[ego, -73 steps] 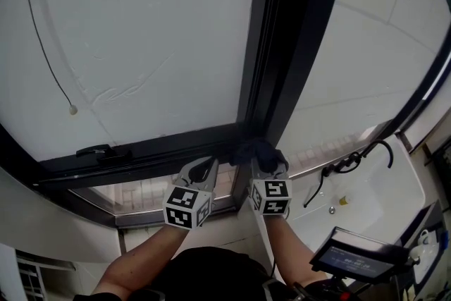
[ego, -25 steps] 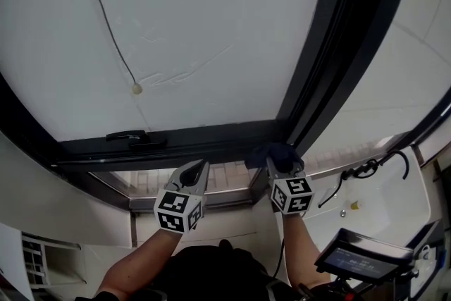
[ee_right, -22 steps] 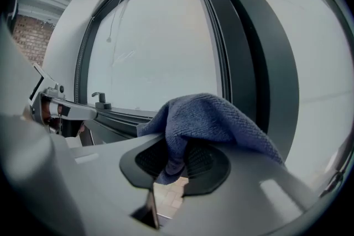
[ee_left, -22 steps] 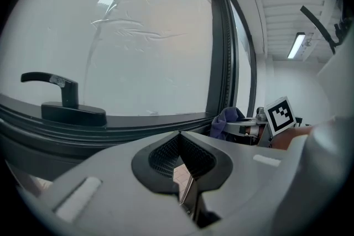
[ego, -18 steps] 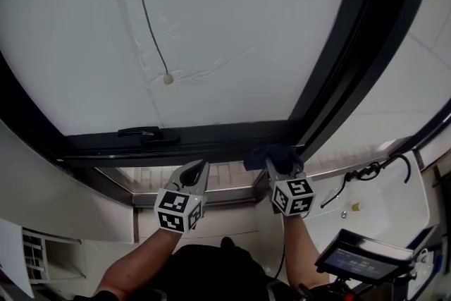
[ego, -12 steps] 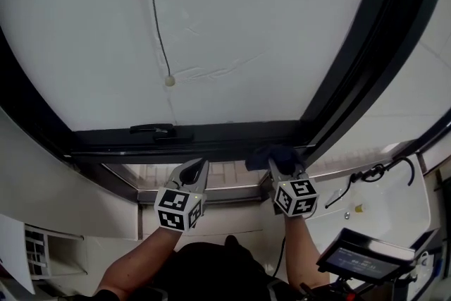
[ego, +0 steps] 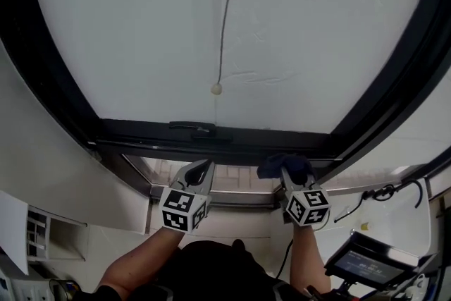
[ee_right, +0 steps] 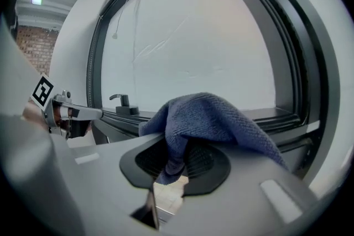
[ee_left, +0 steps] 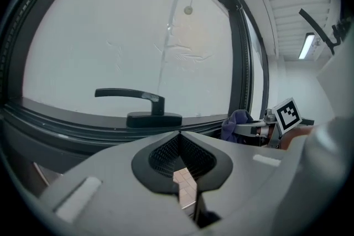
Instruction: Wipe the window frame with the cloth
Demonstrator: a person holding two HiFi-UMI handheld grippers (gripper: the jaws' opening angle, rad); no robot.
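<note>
Right hand-held gripper [ego: 290,177] clamps blue cloth [ee_right: 213,116] by window frame [ego: 232,142]; left hand-held gripper [ego: 201,169] closed.

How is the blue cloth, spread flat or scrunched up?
Scrunched up: the cloth humps in folds, pinched in the right hand-held gripper, whose jaws are shut on it.

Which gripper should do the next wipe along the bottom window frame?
Right. The right gripper has the blue cloth pinched in its fingers, by the frame's bottom rail. The left gripper is shut and empty.
</note>
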